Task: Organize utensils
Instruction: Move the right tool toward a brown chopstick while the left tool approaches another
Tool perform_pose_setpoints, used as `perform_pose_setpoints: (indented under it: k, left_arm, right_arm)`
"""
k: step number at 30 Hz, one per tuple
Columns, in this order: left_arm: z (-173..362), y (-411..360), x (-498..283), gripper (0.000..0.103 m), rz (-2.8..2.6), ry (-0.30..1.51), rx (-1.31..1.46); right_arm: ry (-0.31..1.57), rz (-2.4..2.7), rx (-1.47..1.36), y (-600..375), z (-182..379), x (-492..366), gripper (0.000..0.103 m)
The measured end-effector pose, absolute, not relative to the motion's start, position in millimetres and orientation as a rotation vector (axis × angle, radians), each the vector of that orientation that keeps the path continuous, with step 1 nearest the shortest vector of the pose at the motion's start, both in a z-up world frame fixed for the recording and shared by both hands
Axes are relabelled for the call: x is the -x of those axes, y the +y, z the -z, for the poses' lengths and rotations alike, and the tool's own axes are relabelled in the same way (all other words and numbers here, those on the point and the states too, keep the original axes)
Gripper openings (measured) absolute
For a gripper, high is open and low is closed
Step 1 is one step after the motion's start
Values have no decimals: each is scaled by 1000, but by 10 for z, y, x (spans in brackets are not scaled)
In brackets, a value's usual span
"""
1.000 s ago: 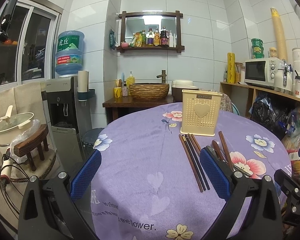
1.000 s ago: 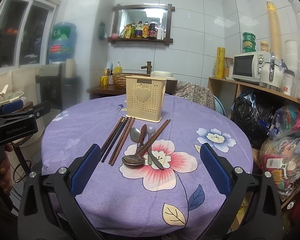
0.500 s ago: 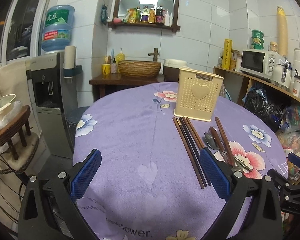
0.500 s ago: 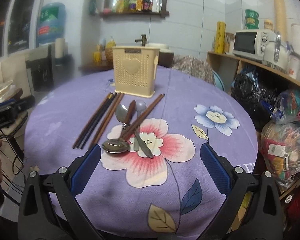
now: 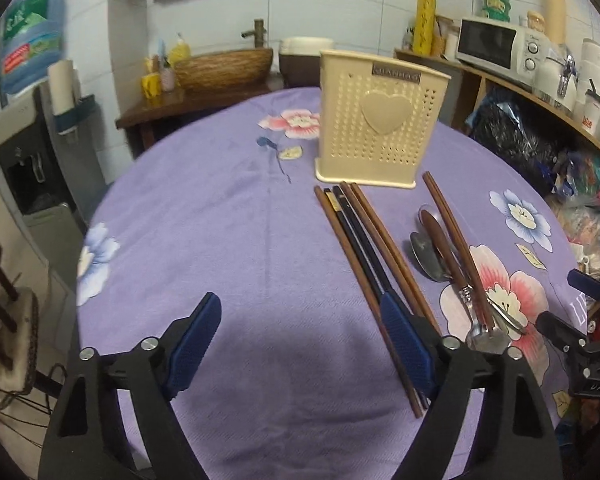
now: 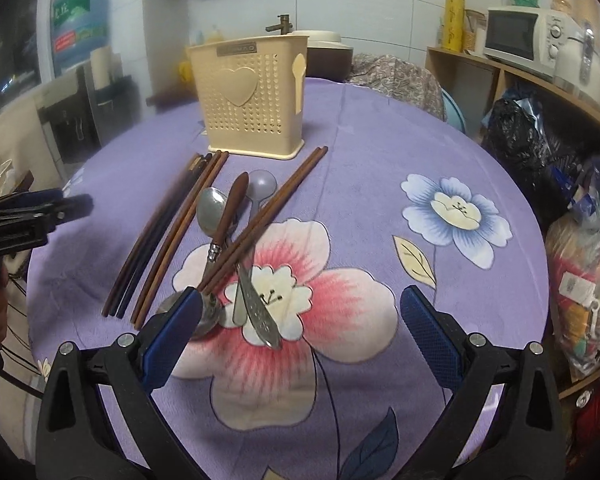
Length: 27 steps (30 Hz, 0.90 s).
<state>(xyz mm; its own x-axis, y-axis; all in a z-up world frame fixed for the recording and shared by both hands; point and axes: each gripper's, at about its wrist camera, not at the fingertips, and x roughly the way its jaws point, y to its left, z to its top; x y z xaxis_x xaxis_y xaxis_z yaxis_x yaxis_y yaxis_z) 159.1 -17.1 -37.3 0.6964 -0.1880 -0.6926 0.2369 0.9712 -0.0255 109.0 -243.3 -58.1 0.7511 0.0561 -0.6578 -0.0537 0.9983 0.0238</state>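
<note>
Nearest to us, our left gripper (image 5: 300, 346) hangs low over the purple tablecloth (image 5: 220, 220) with its jaws spread wide and nothing between them. Its right pad lies over the near ends of the chopstick bundle (image 5: 364, 240), which runs from about 5 o'clock up toward 1 o'clock. We judge that the gripper sits there to line up on those ends.

Our right gripper (image 6: 300, 334) is likewise wide open and empty. Its left pad hovers by the bowl of a spoon at 8 o'clock in the right wrist view.

Just past it lies the crossed pile: a wood-handled spoon (image 6: 228, 216), a metal spoon (image 6: 211, 210), a pale spoon (image 6: 260, 188), a knife-like piece (image 6: 260, 312) and a loose pair of chopsticks (image 6: 272, 212) resting slantwise on top. Stacked this way, the top pieces likely have to come off first.

Farthest, at 12 o'clock, the cream perforated holder (image 5: 380, 120) stands upright. No handles show above its rim, so all sorting seems still ahead.
</note>
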Motion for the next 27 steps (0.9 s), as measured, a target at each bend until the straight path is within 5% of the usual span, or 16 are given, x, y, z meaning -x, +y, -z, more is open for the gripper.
perform_pose_setpoints:
  k: [5,27]
  left_arm:
    - [421,-211,-1809,71,265,831,-22]
    - [677,-466,-2069,68,219,927,-113]
  right_arm:
    - [749,-77,22,-2383,602,-1323,98]
    - [862,-83,24,-2340,720,-2006,97]
